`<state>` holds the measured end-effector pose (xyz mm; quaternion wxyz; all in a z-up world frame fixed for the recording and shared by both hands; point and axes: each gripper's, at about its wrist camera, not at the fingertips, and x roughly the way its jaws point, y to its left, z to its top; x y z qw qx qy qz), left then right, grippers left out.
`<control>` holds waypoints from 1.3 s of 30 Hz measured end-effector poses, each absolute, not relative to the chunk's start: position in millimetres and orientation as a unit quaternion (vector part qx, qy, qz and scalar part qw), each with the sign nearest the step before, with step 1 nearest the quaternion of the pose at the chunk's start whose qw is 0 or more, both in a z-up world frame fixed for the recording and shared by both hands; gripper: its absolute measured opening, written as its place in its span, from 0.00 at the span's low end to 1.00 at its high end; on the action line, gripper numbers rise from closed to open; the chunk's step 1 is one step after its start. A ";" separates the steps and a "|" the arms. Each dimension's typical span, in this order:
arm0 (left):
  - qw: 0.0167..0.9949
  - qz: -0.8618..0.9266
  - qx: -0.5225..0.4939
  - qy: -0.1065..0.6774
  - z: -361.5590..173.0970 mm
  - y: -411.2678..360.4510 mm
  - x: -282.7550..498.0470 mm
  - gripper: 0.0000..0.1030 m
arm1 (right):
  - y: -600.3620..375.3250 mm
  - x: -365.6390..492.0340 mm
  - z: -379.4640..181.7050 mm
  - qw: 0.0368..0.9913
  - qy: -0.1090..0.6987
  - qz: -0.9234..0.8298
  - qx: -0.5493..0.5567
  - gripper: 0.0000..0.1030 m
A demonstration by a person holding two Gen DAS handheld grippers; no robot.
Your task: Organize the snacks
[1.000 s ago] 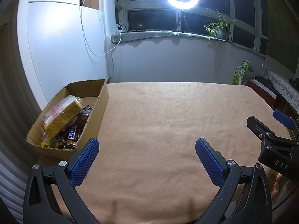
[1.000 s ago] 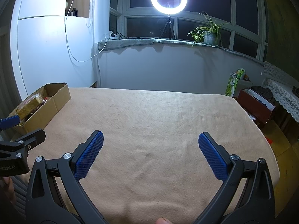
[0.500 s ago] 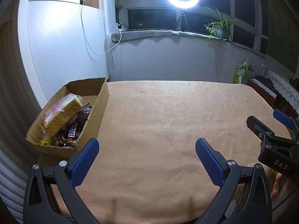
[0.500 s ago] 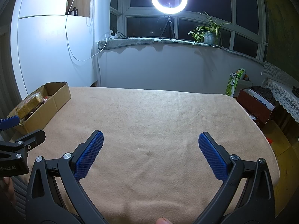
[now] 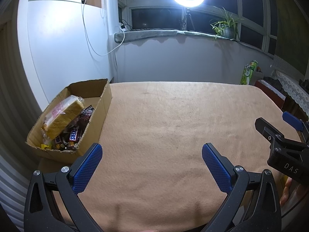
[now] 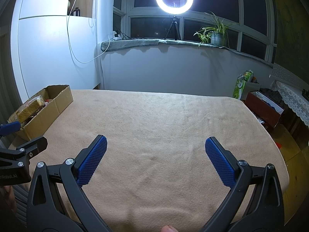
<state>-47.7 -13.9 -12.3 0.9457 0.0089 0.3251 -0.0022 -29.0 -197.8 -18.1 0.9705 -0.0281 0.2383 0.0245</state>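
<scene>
The snacks [image 5: 66, 123] are all found inside the cardboard box [image 5: 104, 104], which stands at the far left edge of the tabletop [image 5: 173, 119]. A wrapped sponge-cake loaf [image 5: 62, 118] lies tilted on top of a heap of chocolate bars, among which a Snickers bar [image 5: 74, 134] can be read. Nothing else is seen on the tan cloth in either view, so the gathering is judged to be finished or nearly so; whether any item lies outside the frames cannot be told. What may be left is at most a tidying of the leaning loaf, and that is a judgement only.

The left claw [image 5: 152, 166] is held low over the near part of the tabletop, just to the right of the box's near corner, pointed toward the far wall. Its jaws are spread wide and nothing is held between them. The right claw [image 6: 155, 160] is held level beside it, further right, well apart from the box, likewise released with its blue pads [image 6: 219, 162] wide apart and empty. Each claw is glimpsed at the edge of the other's view, so the two are judged to be side by side, neither touching the cloth as far as can be seen
</scene>
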 end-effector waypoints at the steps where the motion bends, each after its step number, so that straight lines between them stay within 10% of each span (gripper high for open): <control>1: 0.946 -0.002 0.009 0.325 -12.5 -14.0 -48.4 1.00 | -197.9 -28.9 -18.0 0.971 0.238 0.025 -0.028 1.00; 39: 0.945 0.006 0.006 0.328 -15.4 -12.3 -51.8 1.00 | -198.5 -32.1 -28.2 0.969 0.242 0.025 -0.031 1.00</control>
